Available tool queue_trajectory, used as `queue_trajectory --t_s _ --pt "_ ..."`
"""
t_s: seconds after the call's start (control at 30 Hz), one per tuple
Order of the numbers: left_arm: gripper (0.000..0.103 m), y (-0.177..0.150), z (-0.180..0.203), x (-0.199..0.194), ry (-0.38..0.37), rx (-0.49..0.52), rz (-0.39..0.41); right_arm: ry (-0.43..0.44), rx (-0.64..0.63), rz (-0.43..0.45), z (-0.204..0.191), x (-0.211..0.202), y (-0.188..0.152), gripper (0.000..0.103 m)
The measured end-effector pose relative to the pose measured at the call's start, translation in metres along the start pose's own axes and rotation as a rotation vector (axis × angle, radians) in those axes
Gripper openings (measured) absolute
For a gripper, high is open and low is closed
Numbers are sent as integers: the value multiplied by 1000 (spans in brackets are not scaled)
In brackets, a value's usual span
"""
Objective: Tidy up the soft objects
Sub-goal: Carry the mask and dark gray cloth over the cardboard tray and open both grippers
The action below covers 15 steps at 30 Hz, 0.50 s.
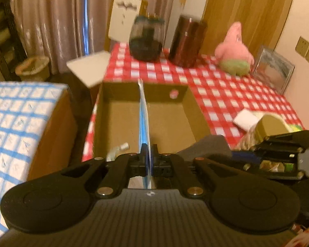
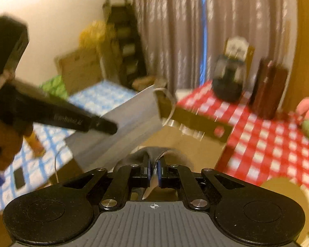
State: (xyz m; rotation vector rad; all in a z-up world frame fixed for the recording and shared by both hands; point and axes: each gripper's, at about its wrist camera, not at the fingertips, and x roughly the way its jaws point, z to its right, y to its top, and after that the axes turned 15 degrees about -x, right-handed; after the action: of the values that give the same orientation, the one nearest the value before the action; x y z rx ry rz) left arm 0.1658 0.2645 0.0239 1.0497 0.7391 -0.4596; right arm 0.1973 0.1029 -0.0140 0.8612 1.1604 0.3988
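My left gripper (image 1: 148,156) is shut on a thin flat blue-and-white sheet (image 1: 143,111) that stands edge-on over an open cardboard box (image 1: 117,119). My right gripper (image 2: 153,167) is shut on a grey cloth (image 2: 154,154); the same cloth (image 1: 208,146) shows at the box's near right edge, with the right gripper (image 1: 278,156) beside it. The left gripper's body (image 2: 68,117) holds the pale sheet (image 2: 121,127) above the box (image 2: 195,121). A pink plush (image 1: 234,49) sits at the back of the red checked table (image 1: 226,94).
A dark jar (image 1: 146,39) and a brown canister (image 1: 187,41) stand at the table's back. A picture frame (image 1: 274,70) leans on the wall. A white pad (image 1: 245,119) and basket (image 1: 272,123) lie at right. A blue checked surface (image 1: 20,123) is at left.
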Motion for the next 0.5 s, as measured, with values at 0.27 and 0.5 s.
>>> queue_trajectory --t_s 0.27,0.5 --pt "17 -10 -6 7 16 -8 -39 45 15 -89 1 10 -17 37" --pt "30 -8 -12 -15 49 -7 2 30 20 -46 -3 -16 -16 66"
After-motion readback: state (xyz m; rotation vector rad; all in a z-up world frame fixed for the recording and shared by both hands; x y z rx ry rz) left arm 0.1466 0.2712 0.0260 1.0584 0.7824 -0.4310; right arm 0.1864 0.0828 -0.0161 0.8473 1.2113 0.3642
